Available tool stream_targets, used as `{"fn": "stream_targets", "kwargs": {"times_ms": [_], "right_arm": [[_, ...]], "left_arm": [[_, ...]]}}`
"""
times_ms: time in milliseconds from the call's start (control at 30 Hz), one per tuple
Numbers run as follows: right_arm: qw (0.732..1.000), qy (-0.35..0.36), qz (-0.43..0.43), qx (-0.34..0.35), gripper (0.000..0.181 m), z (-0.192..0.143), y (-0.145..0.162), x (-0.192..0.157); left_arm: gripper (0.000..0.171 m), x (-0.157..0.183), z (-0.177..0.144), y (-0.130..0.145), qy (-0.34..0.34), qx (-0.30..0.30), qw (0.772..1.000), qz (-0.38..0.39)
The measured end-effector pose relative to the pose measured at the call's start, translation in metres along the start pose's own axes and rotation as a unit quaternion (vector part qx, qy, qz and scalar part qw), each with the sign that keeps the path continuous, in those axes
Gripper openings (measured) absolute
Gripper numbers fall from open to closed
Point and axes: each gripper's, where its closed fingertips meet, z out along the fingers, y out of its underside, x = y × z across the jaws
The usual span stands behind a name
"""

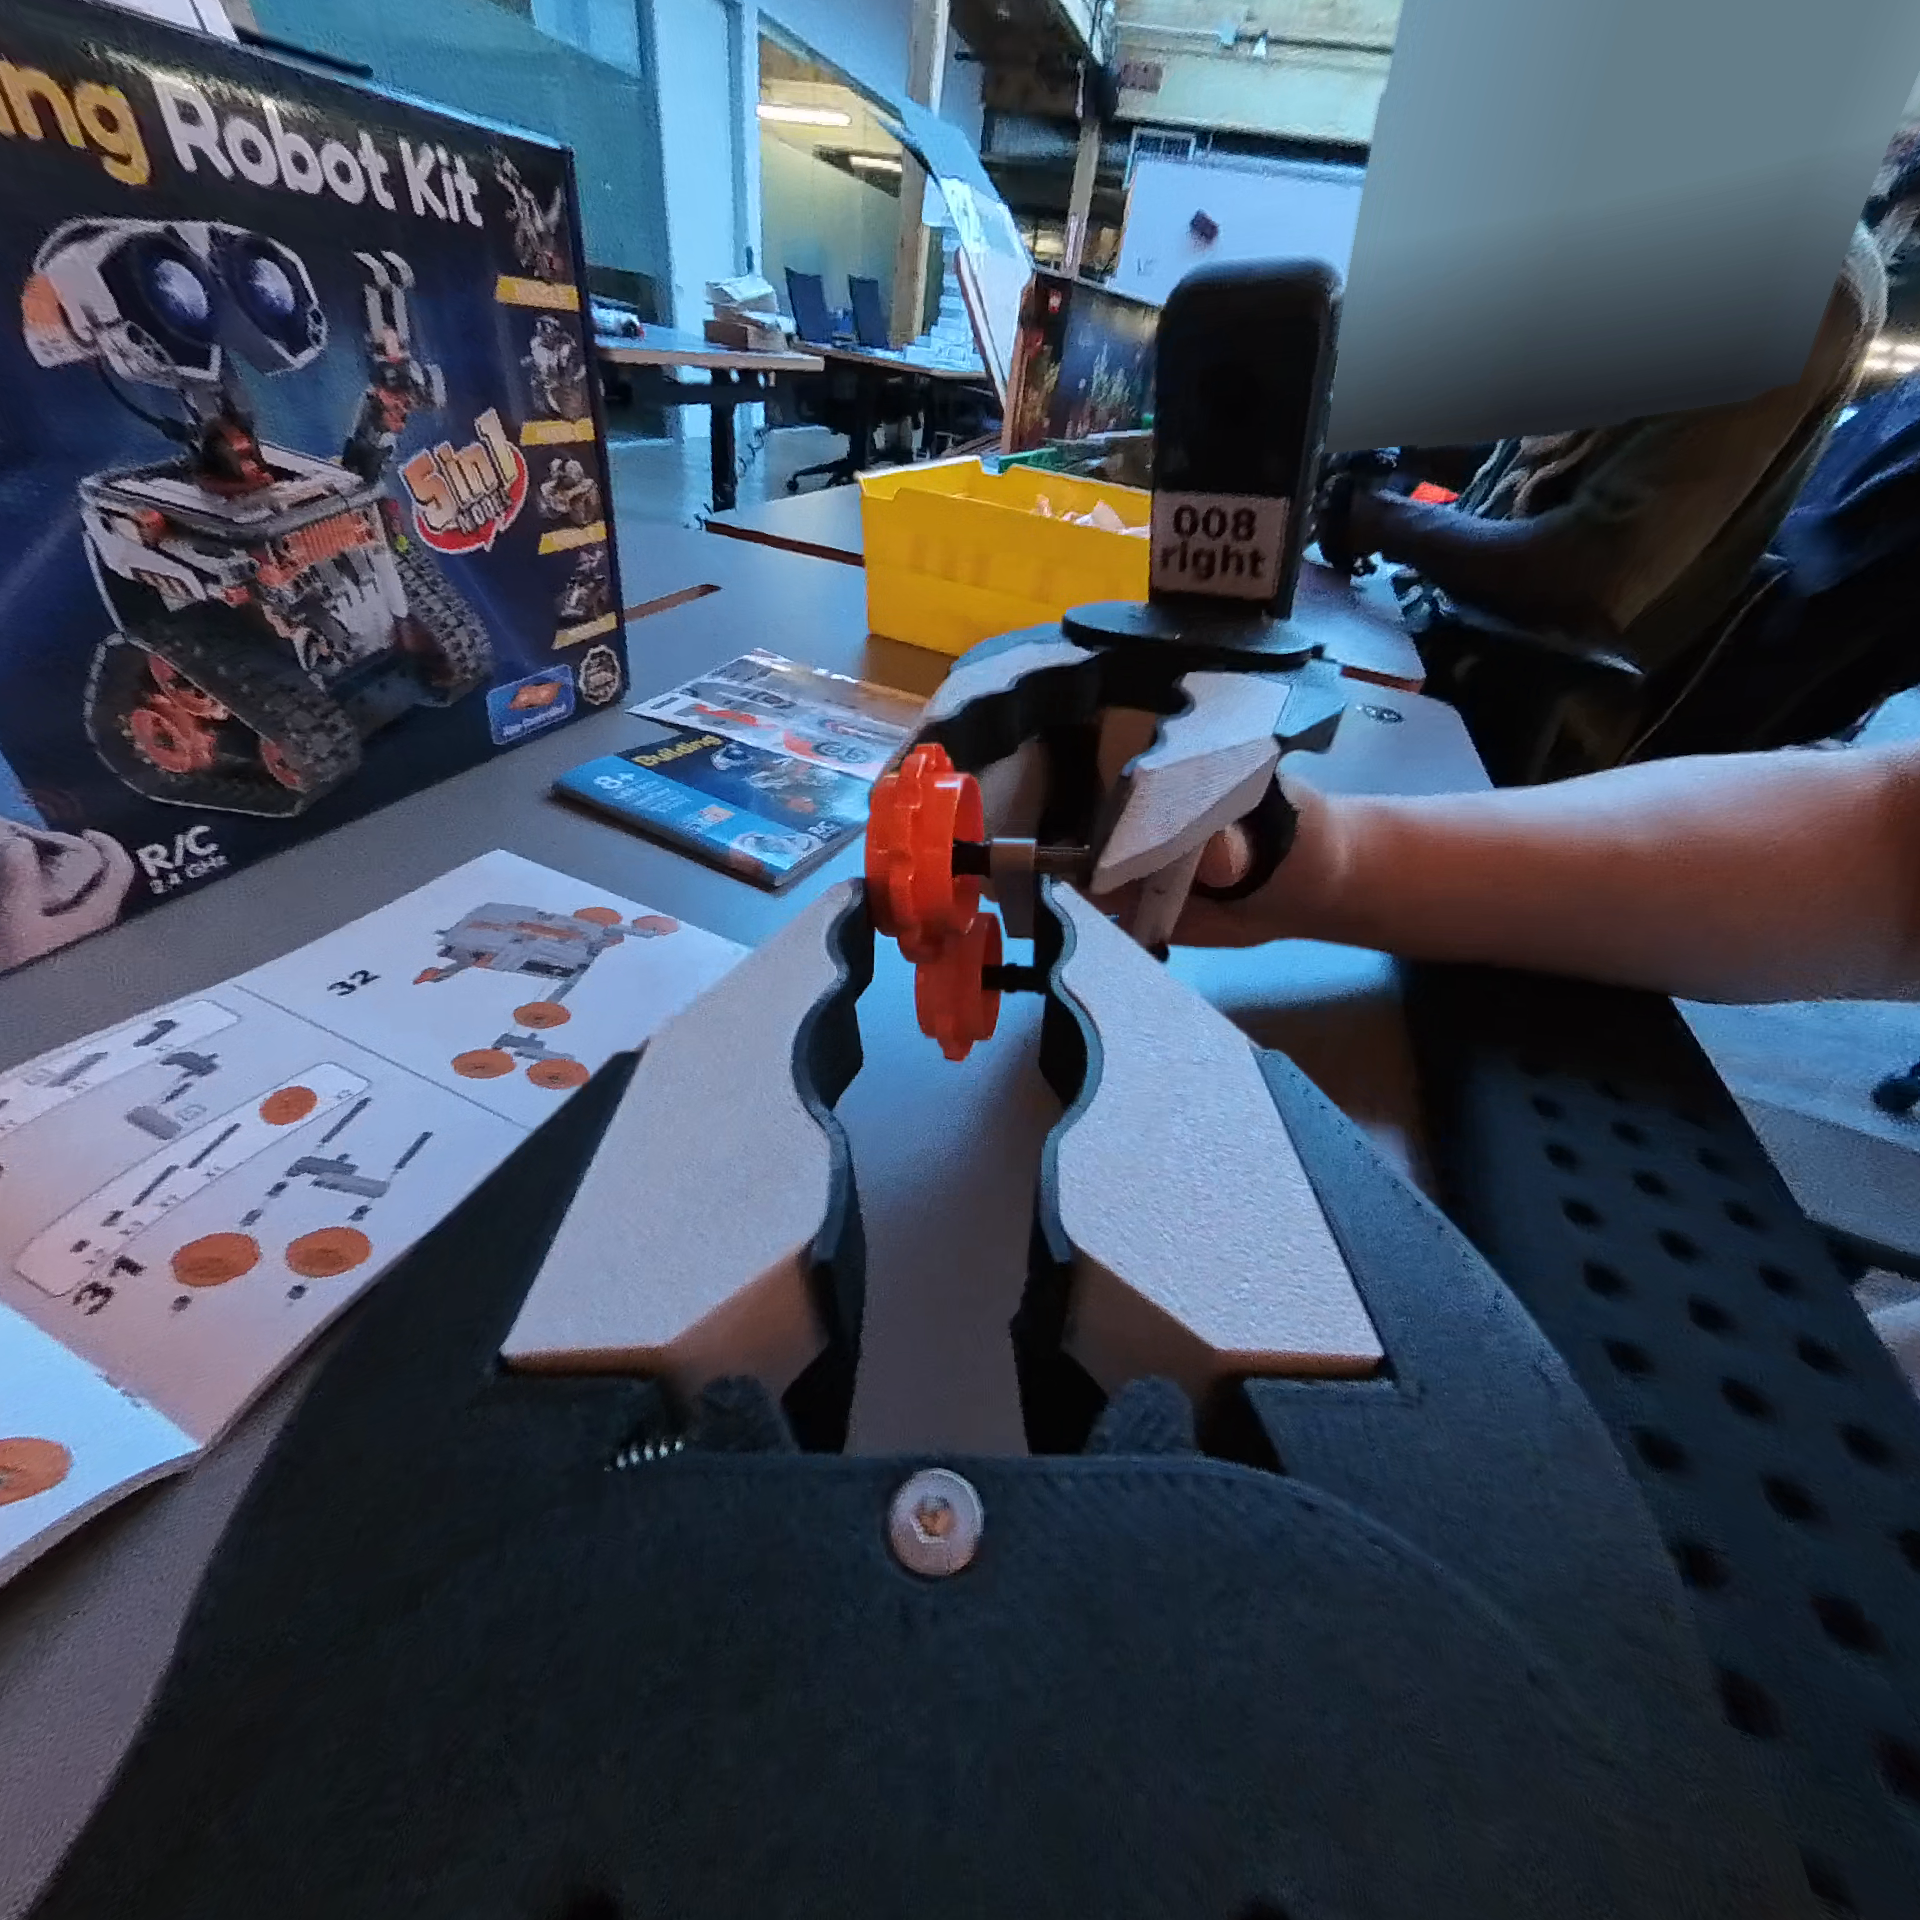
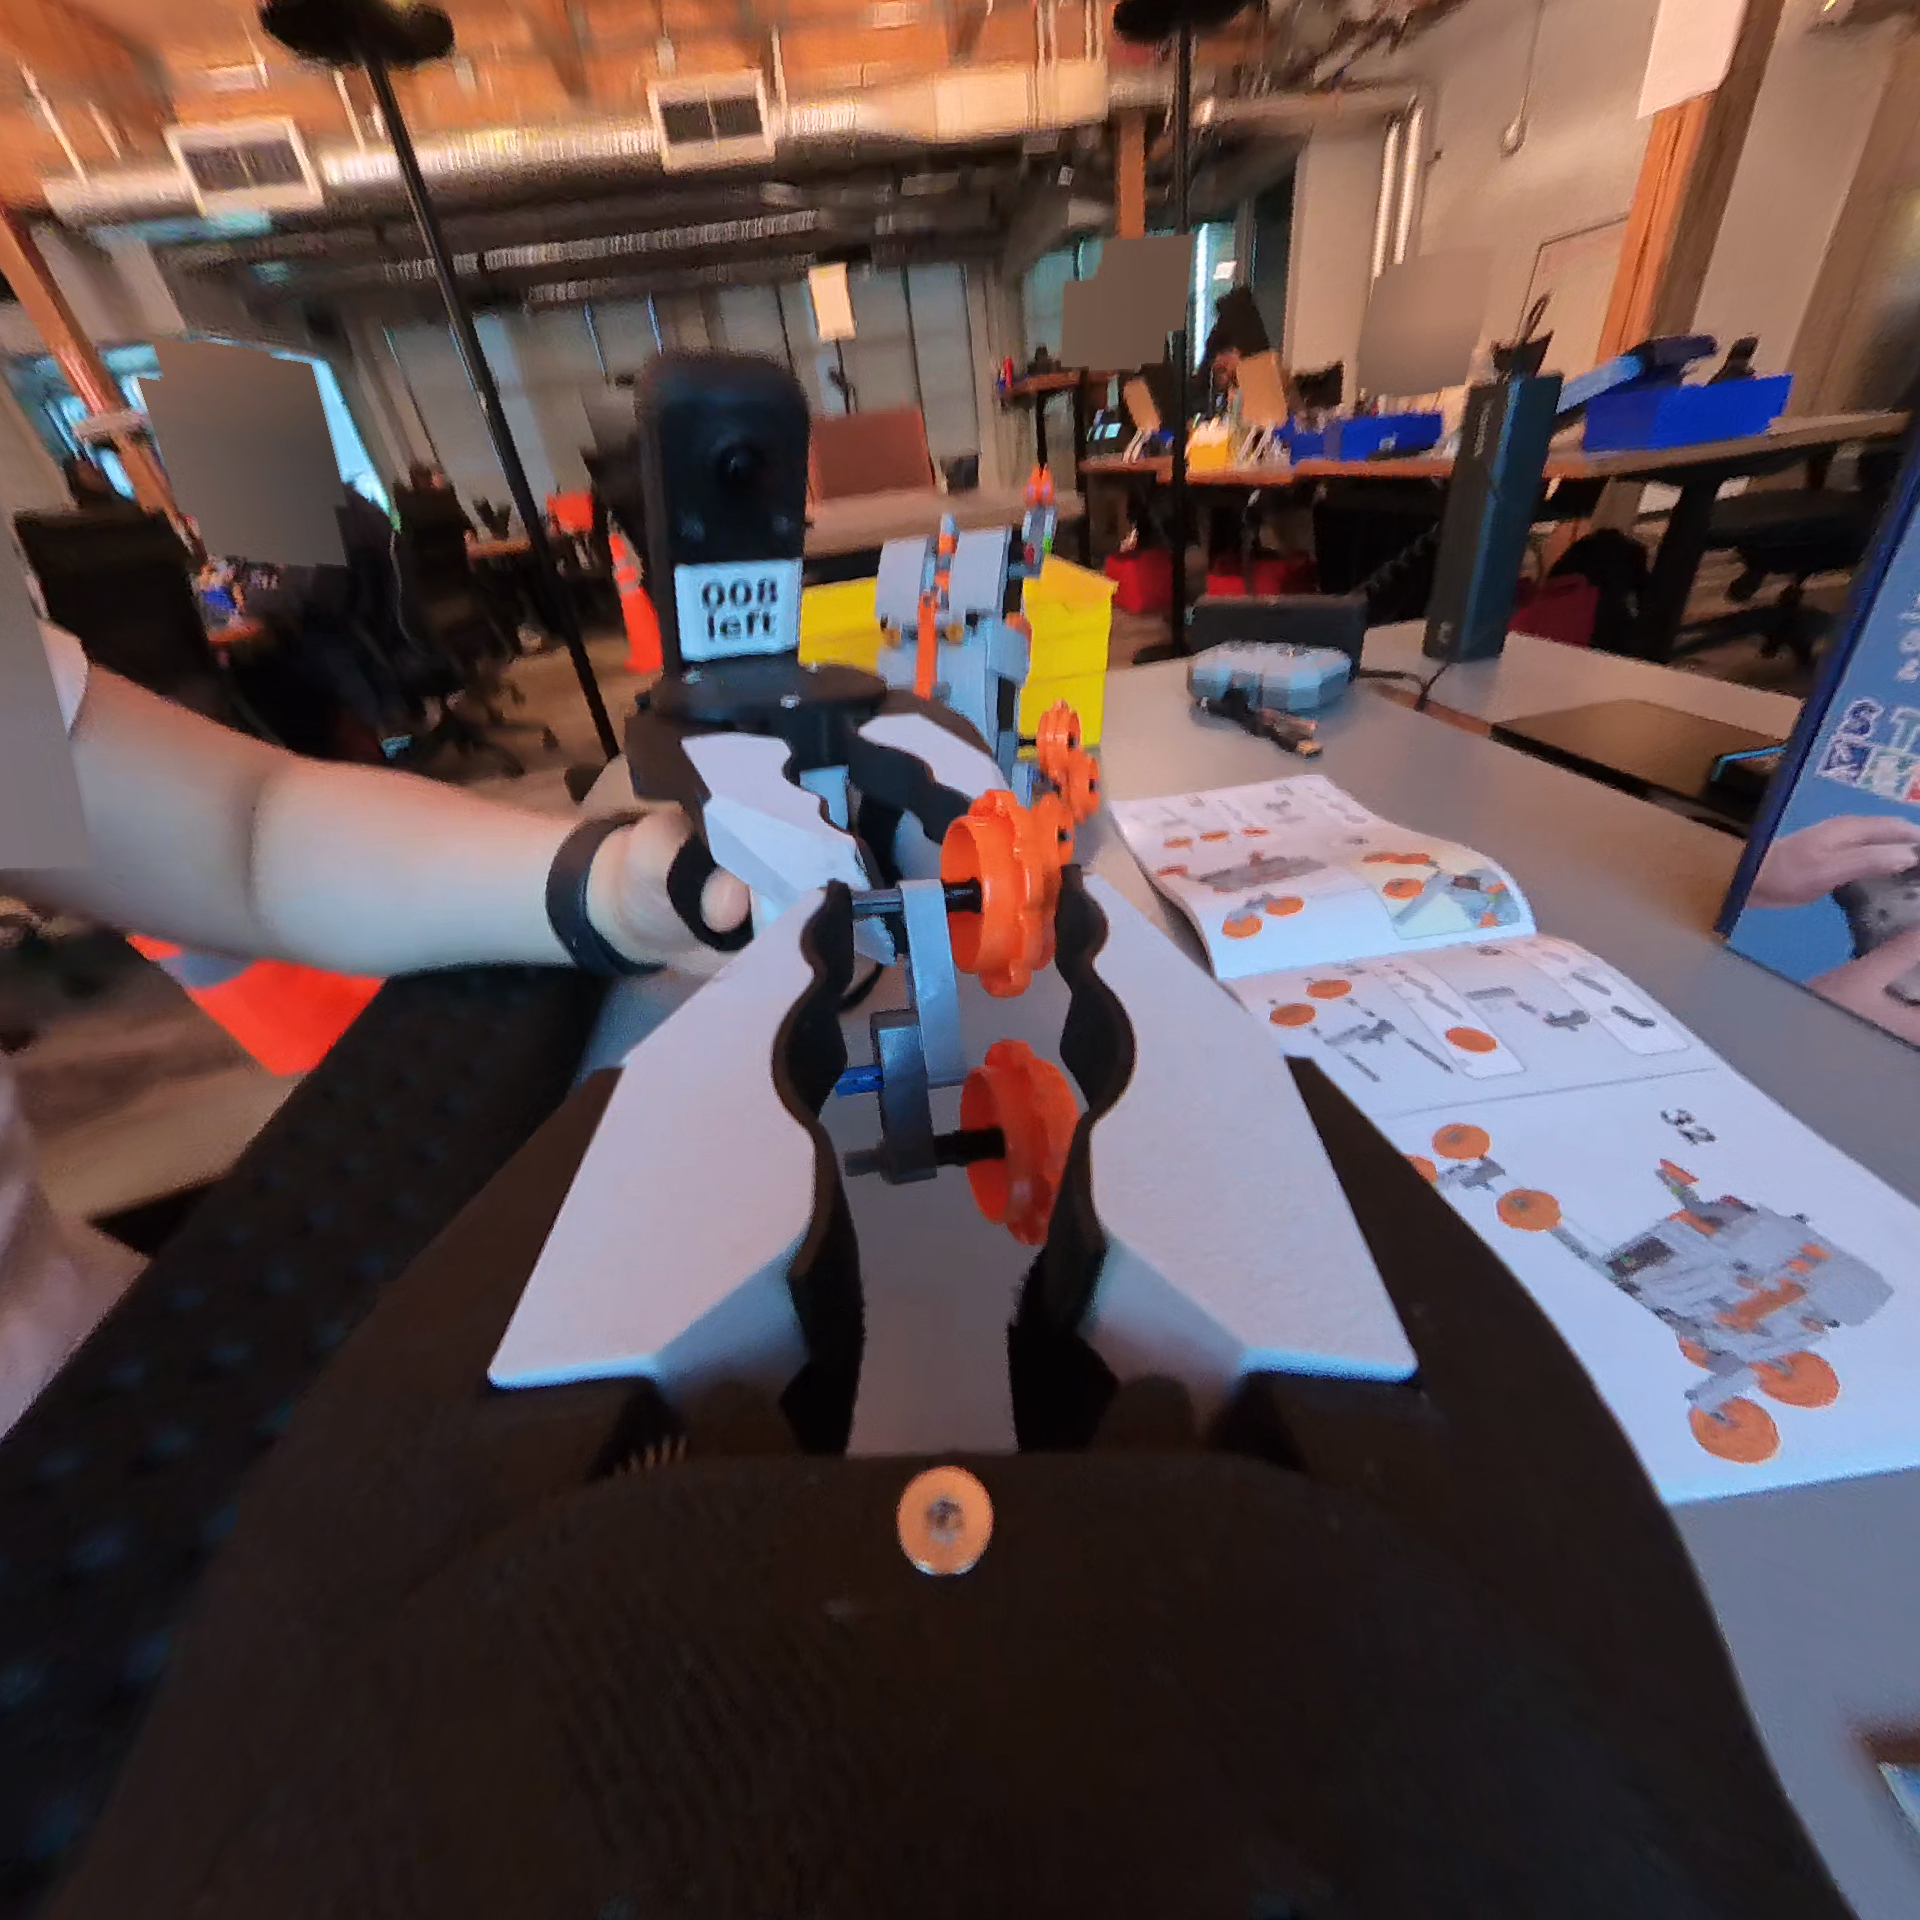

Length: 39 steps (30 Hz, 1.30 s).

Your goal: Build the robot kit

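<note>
Orange toothed plastic wheels on black axles sit between the tips of your left tongs, whose jaws stand narrowly apart; whether they pinch it you cannot tell. Your right tongs meet the piece from the far side. An open instruction booklet lies on the grey desk.

From the right wrist, your right tongs close on that grey-beamed wheel assembly, above the desk beside the booklet.

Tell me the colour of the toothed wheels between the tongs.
Orange toothed wheels on black axles; the right wrist view shows them best.
</note>
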Motion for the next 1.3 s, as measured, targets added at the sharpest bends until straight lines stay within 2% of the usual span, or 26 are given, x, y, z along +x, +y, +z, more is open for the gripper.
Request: {"fn": "stream_targets", "kwargs": {"times_ms": [167, 267, 567, 767, 1000, 1067, 1133, 1300], "right_arm": [[1.0, -0.025, -0.004, 0.018, 0.04, -0.001, -0.003, -0.005], [0.999, -0.03, -0.032, 0.013, 0.04, 0.0, -0.004, -0.01], [0.997, -0.069, -0.04, -0.015, 0.048, -0.001, -0.003, -0.026], [0.999, -0.034, -0.02, -0.021, 0.053, 0.0, -0.001, -0.013], [0.999, -0.041, -0.03, -0.013, 0.055, 0.0, -0.006, -0.019], [0.998, -0.045, -0.031, -0.023, 0.053, 0.003, -0.003, -0.021], [0.998, -0.054, -0.038, -0.024, 0.041, 0.003, -0.003, -0.026], [0.997, -0.041, -0.058, -0.04, 0.04, 0.004, -0.001, -0.026]], "left_arm": [[0.026, 0.006, -0.006, -0.003, 0.036, -0.006, 0.999, 0.017], [0.025, 0.01, -0.011, -0.004, 0.066, -0.013, 0.998, 0.01], [0.025, 0.02, -0.019, -0.004, 0.109, -0.021, 0.993, 0.023], [0.025, 0.016, -0.021, -0.007, 0.09, -0.012, 0.995, 0.04], [0.025, 0.019, -0.022, -0.007, 0.092, -0.015, 0.994, 0.058], [0.024, 0.023, -0.02, -0.005, 0.097, -0.02, 0.993, 0.068], [0.025, 0.025, -0.019, -0.003, 0.1, -0.024, 0.992, 0.071], [0.025, 0.026, -0.019, 0.0, 0.114, -0.028, 0.992, 0.045]]}}
